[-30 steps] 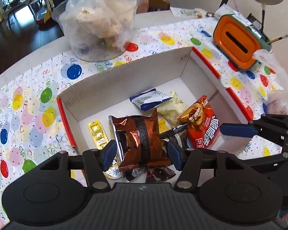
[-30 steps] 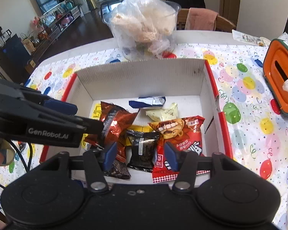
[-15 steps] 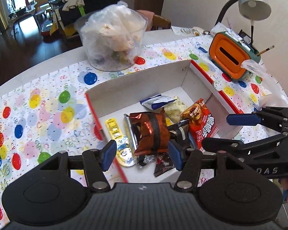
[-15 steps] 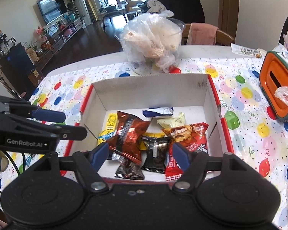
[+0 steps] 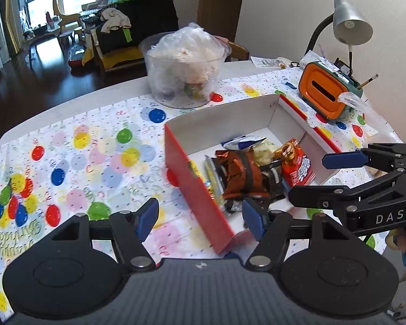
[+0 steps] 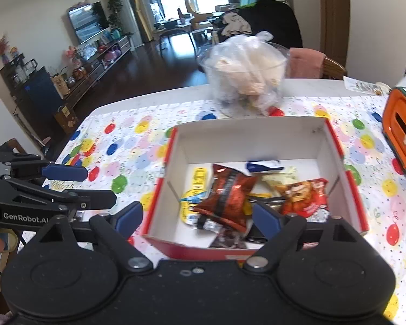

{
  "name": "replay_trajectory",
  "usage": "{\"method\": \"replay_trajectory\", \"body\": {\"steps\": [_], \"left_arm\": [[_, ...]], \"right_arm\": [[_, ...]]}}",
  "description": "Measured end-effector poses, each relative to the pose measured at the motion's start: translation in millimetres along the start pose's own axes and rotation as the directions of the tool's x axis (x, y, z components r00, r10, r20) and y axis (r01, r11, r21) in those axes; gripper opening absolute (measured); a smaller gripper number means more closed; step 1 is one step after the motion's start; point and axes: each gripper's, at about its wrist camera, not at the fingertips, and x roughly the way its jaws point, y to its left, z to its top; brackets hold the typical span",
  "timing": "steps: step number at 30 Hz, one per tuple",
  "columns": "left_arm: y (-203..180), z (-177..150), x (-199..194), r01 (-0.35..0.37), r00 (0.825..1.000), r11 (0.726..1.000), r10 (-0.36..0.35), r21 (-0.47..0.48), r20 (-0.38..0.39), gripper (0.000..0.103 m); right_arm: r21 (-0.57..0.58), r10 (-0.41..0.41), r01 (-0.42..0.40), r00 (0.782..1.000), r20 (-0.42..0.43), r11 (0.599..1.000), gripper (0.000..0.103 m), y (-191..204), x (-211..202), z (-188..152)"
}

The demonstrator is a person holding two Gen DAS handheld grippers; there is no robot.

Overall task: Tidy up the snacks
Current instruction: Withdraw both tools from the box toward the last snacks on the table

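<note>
Snacks (image 6: 227,195) lie heaped in the near half of an open red-and-white box (image 6: 251,138) that sits on the balloon-patterned tablecloth (image 5: 94,149), toward the table's right side, so they seem gathered in one place rather than scattered. We count roughly eight packets: one dark red-brown bag (image 5: 241,173) on top, one red bag with a cartoon face (image 6: 303,195), one blue-and-white packet (image 6: 264,165), one pale packet (image 6: 281,177), two yellow ones by the left wall, and two small dark wrappers nearest us; some underneath may be hidden. We hold our left gripper (image 5: 200,218) just off the box's near left corner, fingers spread and grasping nothing, and our right gripper (image 6: 197,218) low over the near edge, likewise spread and empty. We judge the sorting mostly done, both tools clear of the contents. Beyond the box stand one clear bowl (image 5: 185,81) stuffed with plastic bags, one orange tissue holder (image 5: 324,94) at the far right edge, and one grey lamp (image 5: 350,21).
</note>
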Motion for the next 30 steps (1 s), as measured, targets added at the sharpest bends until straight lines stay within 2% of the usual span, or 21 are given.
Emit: {"method": "replay_trajectory", "body": {"steps": [4, 6, 9, 11, 14, 16, 18, 25, 30], "left_arm": [[15.6, -15.0, -10.6, -0.003, 1.000, 1.000, 0.003, -0.005, 0.006, 0.069], [25.4, -22.7, -15.3, -0.006, 1.000, 1.000, 0.006, -0.012, 0.011, 0.075], [42.8, -32.5, -20.5, -0.008, 1.000, 0.999, 0.008, -0.034, 0.010, 0.076], [56.3, -38.3, -23.1, -0.015, 1.000, 0.998, 0.016, -0.057, 0.007, 0.077], [79.9, -49.0, -29.6, -0.025, 1.000, 0.995, 0.027, -0.101, 0.014, 0.077], [97.5, -55.9, -33.8, -0.031, 0.999, 0.991, 0.033, -0.132, 0.018, 0.082], [114.9, -62.7, -36.8, -0.047, 0.999, 0.986, 0.050, -0.160, 0.018, 0.082], [168.2, -98.0, -31.6, -0.096, 0.995, 0.967, 0.088, -0.237, -0.042, 0.082], [186.3, -124.5, -23.1, -0.105, 0.993, 0.963, 0.088, -0.250, -0.080, 0.082]], "right_arm": [[-0.019, 0.022, -0.023, 1.000, -0.010, 1.000, 0.090, 23.5, 3.5, -5.6], [-0.029, 0.031, -0.032, 0.999, -0.018, 0.999, 0.091, 35.1, 6.5, -8.4], [-0.042, 0.041, -0.042, 0.999, -0.026, 0.998, 0.094, 51.6, 11.7, -12.4], [-0.046, 0.042, -0.043, 0.999, -0.022, 0.998, 0.100, 62.8, 15.4, -15.4], [-0.058, 0.051, -0.052, 0.998, -0.029, 0.997, 0.101, 79.2, 21.5, -18.8], [-0.062, 0.050, -0.053, 0.998, -0.038, 0.997, 0.101, 90.0, 26.9, -20.9], [-0.071, 0.048, -0.052, 0.998, -0.048, 0.996, 0.101, 99.9, 32.9, -23.0], [-0.064, 0.045, -0.051, 0.995, -0.087, 0.997, 0.102, 129.3, 58.2, -24.1], [-0.063, 0.037, -0.045, 0.992, -0.121, 0.997, 0.101, 145.5, 77.6, -24.7]]}}
